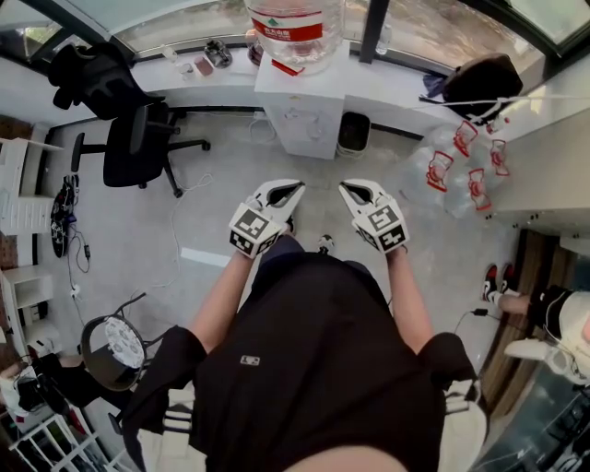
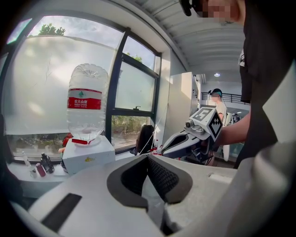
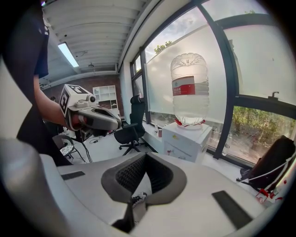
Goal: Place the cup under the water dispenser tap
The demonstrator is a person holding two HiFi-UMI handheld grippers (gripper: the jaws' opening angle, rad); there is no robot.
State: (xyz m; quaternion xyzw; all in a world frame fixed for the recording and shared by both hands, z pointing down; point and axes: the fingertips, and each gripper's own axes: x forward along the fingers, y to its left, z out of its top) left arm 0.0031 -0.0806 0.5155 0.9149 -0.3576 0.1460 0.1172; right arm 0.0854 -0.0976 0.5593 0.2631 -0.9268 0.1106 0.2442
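I noted left gripper (image 1: pixel 295 188) and right gripper (image 1: pixel 345 188) fingers pressed together, empty, pointed toward the far water dispenser (image 1: pixel 304 106).

Water bottle (image 1: pixel 297 28) cut off by head view's top edge, dispenser tap (image 1: pixel 295 115) too small to tell, windowsill items (image 1: pixel 207 59) unidentifiable

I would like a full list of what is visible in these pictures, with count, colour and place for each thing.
water dispenser: one, white, by the window ahead
water bottle: one, clear with red label, on the dispenser
bin: one, black, right of the dispenser
office chair: one, black, floor at left
empty water bottles: several, clear with red labels, floor at right
bag: one, dark, by the window at right
left gripper: one, white, fingers shut, empty
right gripper: one, white, fingers shut, empty
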